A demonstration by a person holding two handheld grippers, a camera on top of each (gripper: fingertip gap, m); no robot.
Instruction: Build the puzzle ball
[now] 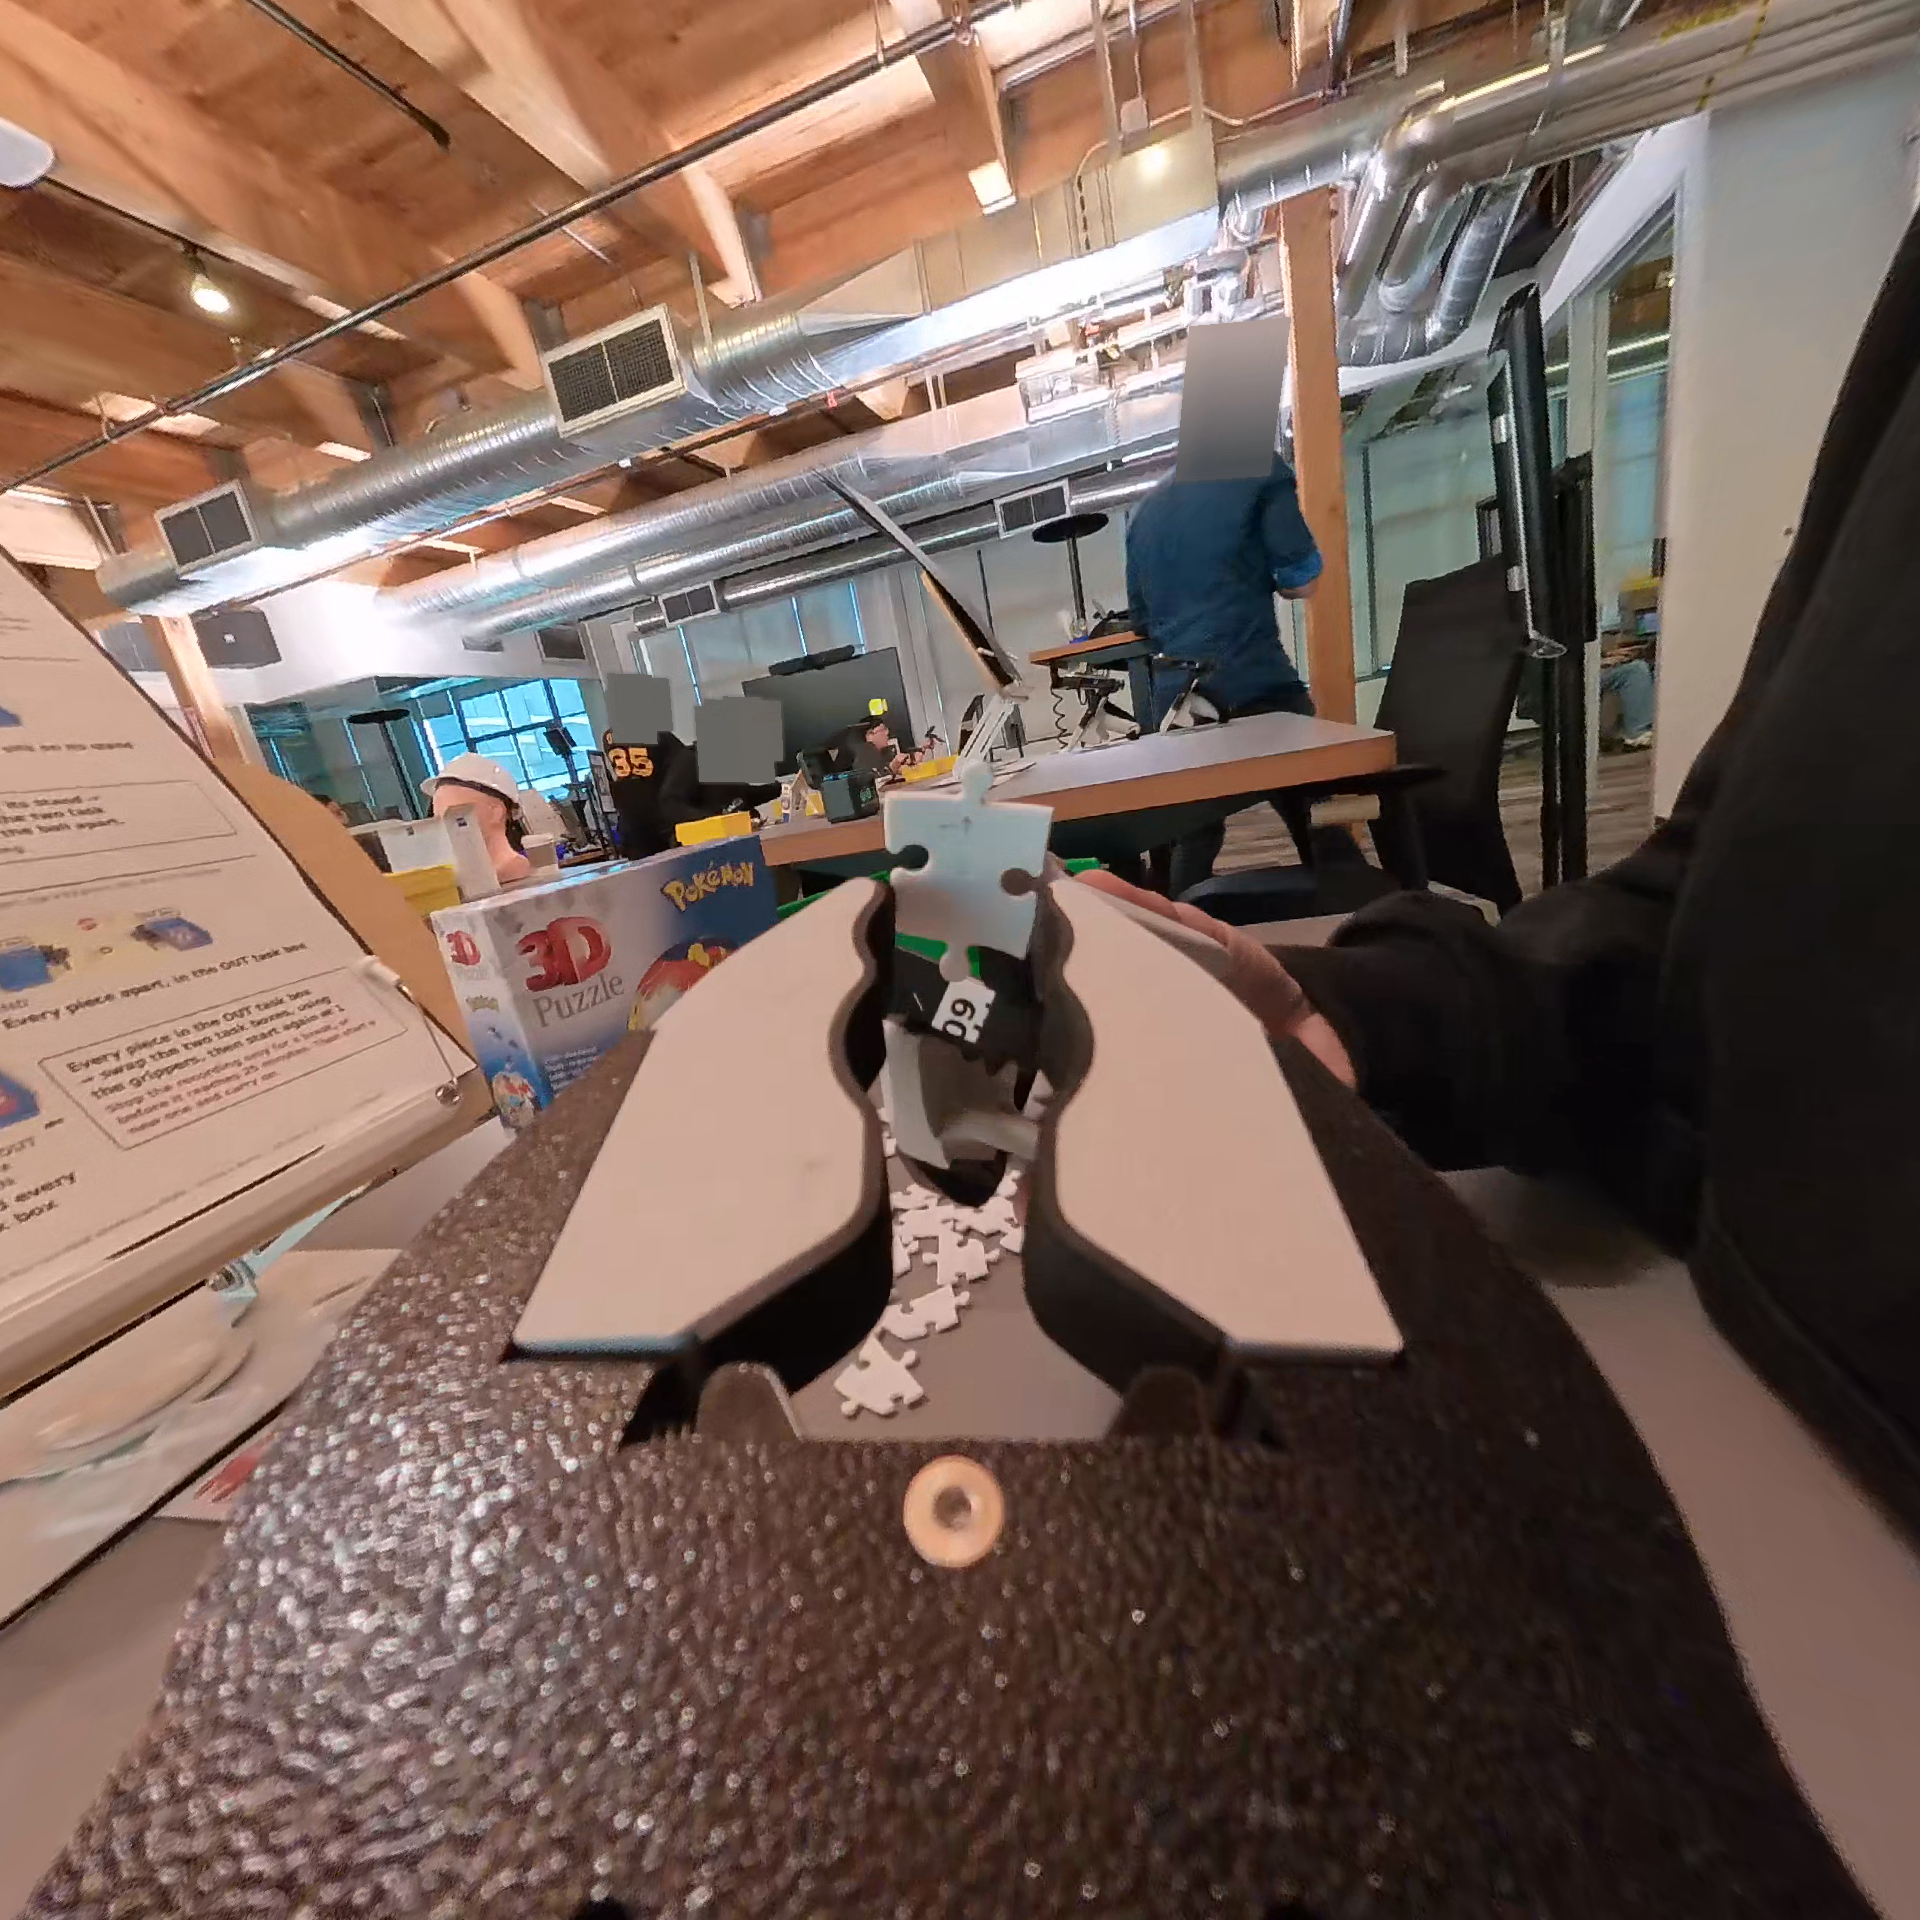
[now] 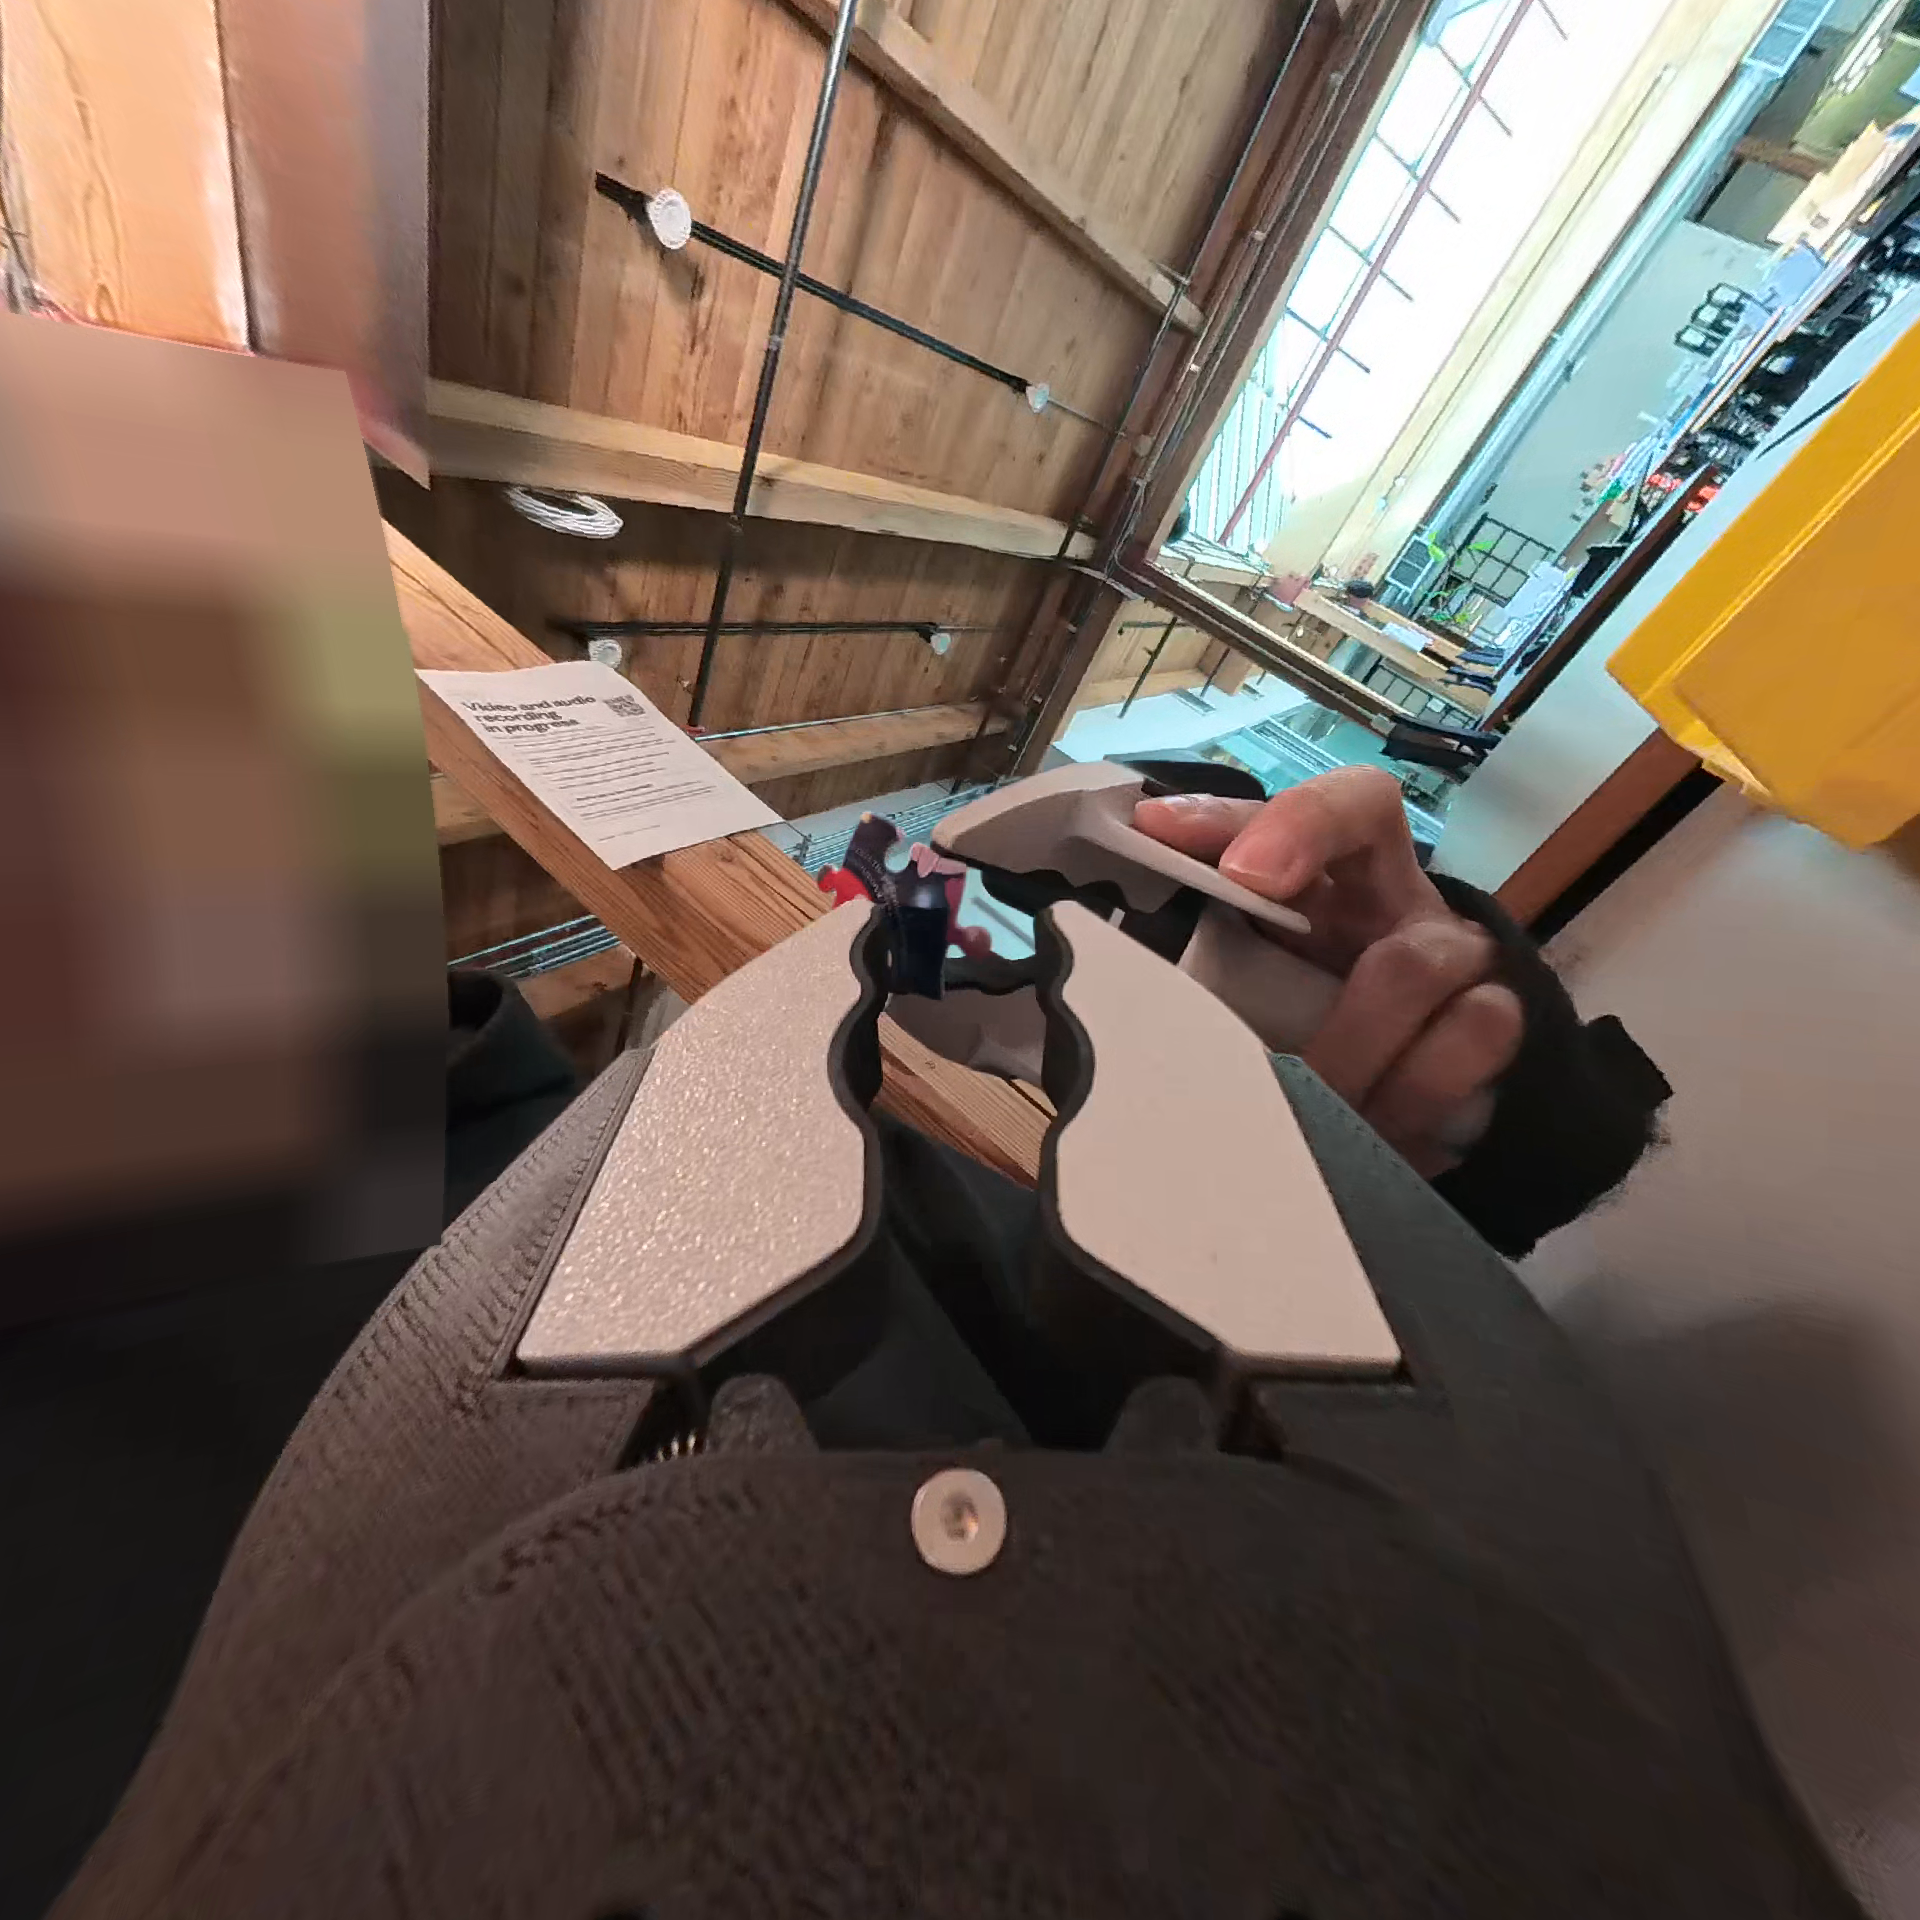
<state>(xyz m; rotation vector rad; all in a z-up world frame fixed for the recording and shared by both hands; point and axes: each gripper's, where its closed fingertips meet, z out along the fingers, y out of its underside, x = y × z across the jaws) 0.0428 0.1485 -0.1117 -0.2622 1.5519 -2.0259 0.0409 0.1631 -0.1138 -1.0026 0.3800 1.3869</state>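
**Puzzle piece held up between both grippers**

In my left wrist view a puzzle piece [image 1: 964, 871] stands upright just above the centre of the frame, its pale grey back toward the camera. My left gripper [image 1: 966, 914] has its jaws closed on the lower part of that piece. Behind the piece, between the fingers, I see dark parts of the other gripper, with a hand [image 1: 1226, 966] wrapped around it to the right of centre. Lower in the gap, loose puzzle pieces [image 1: 951, 1247] lie scattered white side up on the grey desk [image 1: 1714, 1455]. Left of centre stands the puzzle box [image 1: 582, 977], and an instruction board [image 1: 156, 935] leans along the left edge.

In my right wrist view the same piece shows its printed side [image 2: 899, 894], dark blue with red, just above the centre of the frame at the tips of my right gripper [image 2: 961, 935]. Its jaws stand apart with a clear gap, and I cannot tell whether either tip touches the piece. The left gripper's fingers [image 2: 1049, 831] reach in from the right, with a hand [image 2: 1382, 935] on them. A yellow bin [image 2: 1808, 644] fills the right edge.
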